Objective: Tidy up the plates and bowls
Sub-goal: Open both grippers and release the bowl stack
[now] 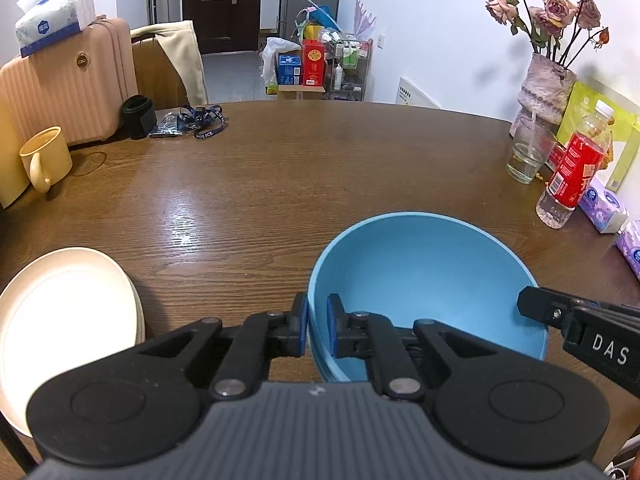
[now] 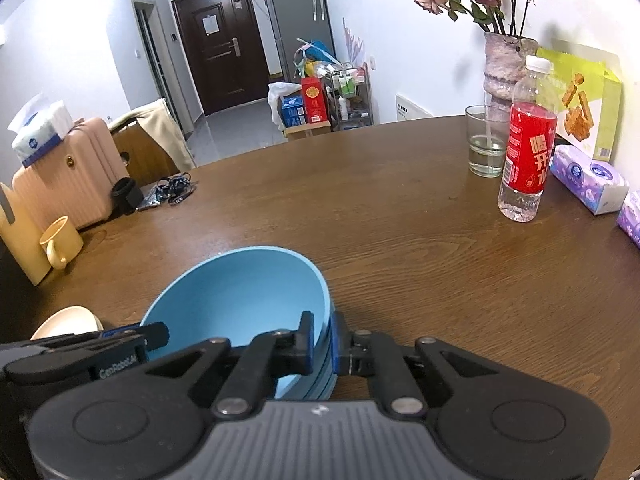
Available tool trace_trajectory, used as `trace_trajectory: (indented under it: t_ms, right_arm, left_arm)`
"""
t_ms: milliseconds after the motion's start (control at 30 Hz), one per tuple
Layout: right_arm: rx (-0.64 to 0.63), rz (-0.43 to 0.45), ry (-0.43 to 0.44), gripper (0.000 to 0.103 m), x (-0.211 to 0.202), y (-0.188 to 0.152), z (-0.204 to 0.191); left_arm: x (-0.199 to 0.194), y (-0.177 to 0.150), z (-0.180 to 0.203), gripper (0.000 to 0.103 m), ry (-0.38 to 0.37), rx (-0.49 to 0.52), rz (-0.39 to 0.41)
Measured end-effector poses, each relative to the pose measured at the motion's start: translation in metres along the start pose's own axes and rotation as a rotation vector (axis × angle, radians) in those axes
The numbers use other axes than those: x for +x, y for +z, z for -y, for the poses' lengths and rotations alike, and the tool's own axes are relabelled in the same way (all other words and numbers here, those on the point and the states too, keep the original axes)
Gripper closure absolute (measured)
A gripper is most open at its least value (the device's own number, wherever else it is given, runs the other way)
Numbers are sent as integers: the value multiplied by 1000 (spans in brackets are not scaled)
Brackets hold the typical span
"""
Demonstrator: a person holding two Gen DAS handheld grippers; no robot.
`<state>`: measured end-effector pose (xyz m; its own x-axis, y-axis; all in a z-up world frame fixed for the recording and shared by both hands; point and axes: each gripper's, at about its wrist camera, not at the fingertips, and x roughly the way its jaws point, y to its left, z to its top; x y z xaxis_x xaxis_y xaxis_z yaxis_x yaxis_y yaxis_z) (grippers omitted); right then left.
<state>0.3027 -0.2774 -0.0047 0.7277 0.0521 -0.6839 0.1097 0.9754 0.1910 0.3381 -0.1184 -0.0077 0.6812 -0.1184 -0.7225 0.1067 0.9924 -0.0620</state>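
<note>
The left claw [image 1: 317,330] was clamped on the near-left rim of the blue bowl [image 1: 428,280], one pad inside and one outside. The right claw [image 2: 324,344] pinched the rim on the other side, where the edge looked like several bowls nested together. Two claws likely shared the load so the stack stayed level. The bowls sat right in front of both claws, low over the brown bench [image 1: 300,168]. The cream plates [image 1: 68,320] lay left of the left claw, maybe waiting their turn.
</note>
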Motion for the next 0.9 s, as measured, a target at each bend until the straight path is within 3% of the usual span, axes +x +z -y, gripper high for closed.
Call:
trace_trajectory:
  t_ms: [100, 133, 167, 200, 233, 267, 333, 367, 533, 667, 900]
  right_arm:
    - [18, 2, 24, 92, -3, 0, 4]
    - [24, 13, 31, 90, -6, 0, 5]
    - [26, 25, 32, 84, -8, 0, 7]
    - [28, 35, 37, 77, -11, 0, 8]
    - [31, 47, 39, 58, -14, 0, 9]
    - [33, 58, 37, 39, -17, -1, 11]
    - [33, 81, 35, 28, -24, -4, 13]
    - [36, 88, 40, 24, -27, -5, 15]
    - [42, 119, 66, 8, -43, -18, 18]
    - [42, 147, 91, 3, -56, -36, 17]
    - [17, 179, 89, 0, -68, -62, 17]
  left_arm:
    - [-3, 0, -3, 89, -17, -7, 5]
    - [-5, 0, -3, 84, -19, -5, 12]
    - [-7, -1, -3, 69, -18, -2, 20]
    - [-10, -2, -4, 58, -10, -3, 29]
    - [-13, -2, -5, 42, 0, -4, 42]
    - [-17, -3, -6, 40, 2, -3, 59]
    - [-24, -4, -9, 36, -10, -4, 74]
    - [-28, -4, -11, 24, -22, -12, 80]
    - [-51, -13, -17, 0, -24, -28, 151]
    - [-71, -27, -20, 0, -51, -54, 189]
    - [-87, -52, -26, 0, -30, -61, 245]
